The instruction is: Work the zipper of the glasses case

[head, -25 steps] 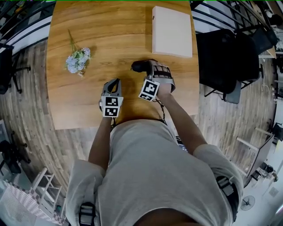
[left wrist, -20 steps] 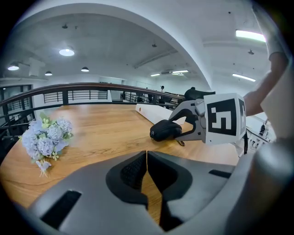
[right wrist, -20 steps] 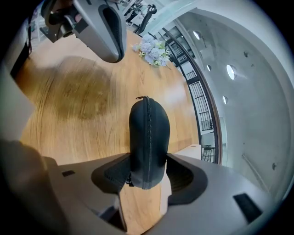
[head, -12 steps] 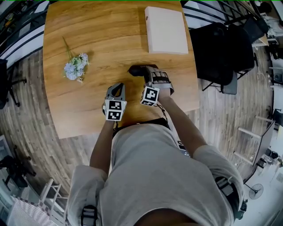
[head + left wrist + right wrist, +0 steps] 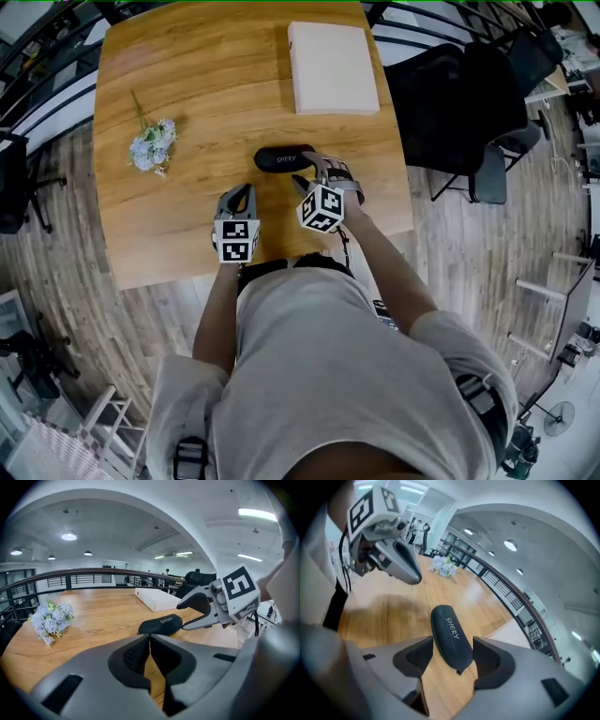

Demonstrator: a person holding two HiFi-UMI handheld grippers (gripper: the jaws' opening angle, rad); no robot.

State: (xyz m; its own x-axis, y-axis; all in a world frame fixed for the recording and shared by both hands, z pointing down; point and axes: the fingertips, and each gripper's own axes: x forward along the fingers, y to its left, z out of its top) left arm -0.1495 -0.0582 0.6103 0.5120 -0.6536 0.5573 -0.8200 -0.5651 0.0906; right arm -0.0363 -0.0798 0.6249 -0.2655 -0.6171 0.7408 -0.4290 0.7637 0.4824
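The glasses case (image 5: 284, 157), black with white lettering on top, is laid flat on the wooden table (image 5: 187, 84), a little toward 5 o'clock from the table's middle, its length running from 9 to 3 o'clock in the head view. Its 3 o'clock end is held by the right claw (image 5: 315, 166). In the right gripper view the jaws are seen set wide, with the pads brought against the two long sides of the case. A small dark tab (image 5: 459, 671) is seen under that end.

The left claw (image 5: 241, 191) is held at 7 o'clock from the case, well apart from it. Its pads are pressed together, and nothing is caught between them.

A flat white box (image 5: 333, 67) is placed at 1 o'clock from the case, near the far edge of the table. A small bunch of pale blue flowers (image 5: 150, 145) is laid at 9 o'clock, toward the table's left edge. A black chair (image 5: 450, 103) is stood beside the table at 3 o'clock.
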